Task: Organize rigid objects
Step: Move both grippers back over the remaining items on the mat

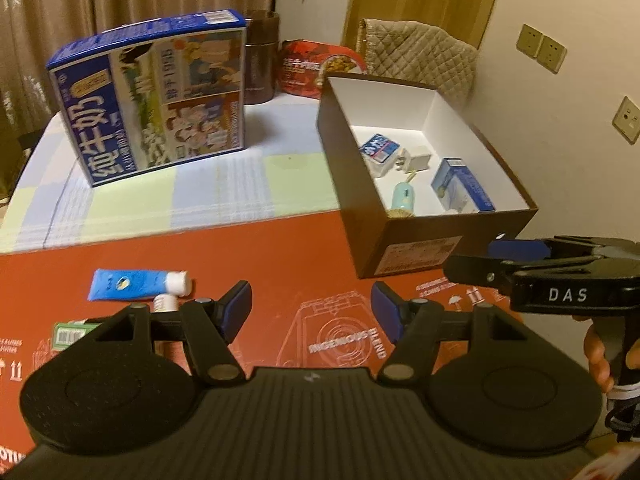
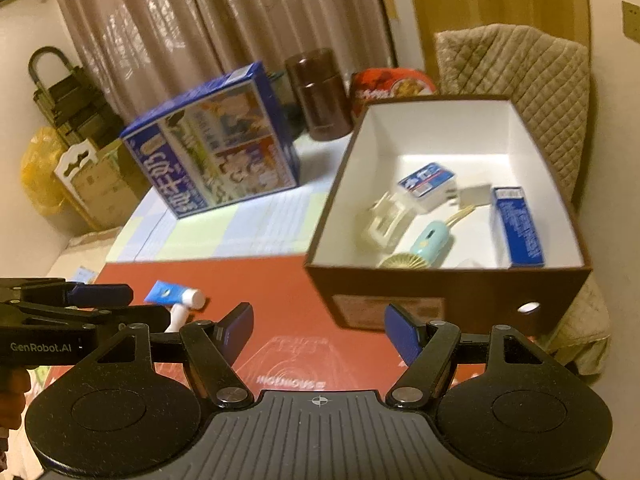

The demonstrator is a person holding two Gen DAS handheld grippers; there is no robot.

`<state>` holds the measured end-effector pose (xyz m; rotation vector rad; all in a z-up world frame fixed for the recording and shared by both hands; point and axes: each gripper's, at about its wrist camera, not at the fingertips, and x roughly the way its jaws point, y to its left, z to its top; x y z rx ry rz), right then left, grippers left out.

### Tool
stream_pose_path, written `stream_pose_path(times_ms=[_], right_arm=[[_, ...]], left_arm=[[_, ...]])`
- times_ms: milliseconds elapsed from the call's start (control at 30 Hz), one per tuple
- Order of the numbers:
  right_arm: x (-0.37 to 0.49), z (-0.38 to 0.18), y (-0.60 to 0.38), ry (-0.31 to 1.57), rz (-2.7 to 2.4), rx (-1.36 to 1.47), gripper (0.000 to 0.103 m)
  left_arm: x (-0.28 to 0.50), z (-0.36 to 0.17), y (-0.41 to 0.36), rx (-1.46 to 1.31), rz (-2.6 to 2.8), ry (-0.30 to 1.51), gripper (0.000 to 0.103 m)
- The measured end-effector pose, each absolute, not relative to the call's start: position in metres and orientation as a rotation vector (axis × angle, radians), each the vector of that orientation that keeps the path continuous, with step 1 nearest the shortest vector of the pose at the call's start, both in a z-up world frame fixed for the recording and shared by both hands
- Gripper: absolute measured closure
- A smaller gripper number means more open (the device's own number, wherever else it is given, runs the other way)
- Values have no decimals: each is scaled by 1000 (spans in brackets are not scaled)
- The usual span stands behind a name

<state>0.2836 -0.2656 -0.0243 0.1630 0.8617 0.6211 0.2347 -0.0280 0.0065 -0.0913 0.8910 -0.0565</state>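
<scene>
A brown cardboard box with a white inside stands on the red mat; it also shows in the right wrist view. It holds a blue carton, a white charger, a small blue-white pack, a mint handheld fan and a cream clip. A blue tube with a white cap lies on the mat at left, with a second tube and a green item beside it. My left gripper is open and empty above the mat. My right gripper is open and empty before the box.
A large blue milk carton case stands at the back on a checked cloth. A brown jar and a red noodle bowl stand behind it. A quilted chair is beyond the box.
</scene>
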Motion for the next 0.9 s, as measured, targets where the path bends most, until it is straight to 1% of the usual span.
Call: stream_pose_path(times_ms=[467,900], right_arm=[[267,-51,-204,941,745,97,34],[266,-75,-151,981,822,44,34]], left_arm=[[188,-20,31,-174,126,943,41],[173,-36,74,-231,257,970,41]])
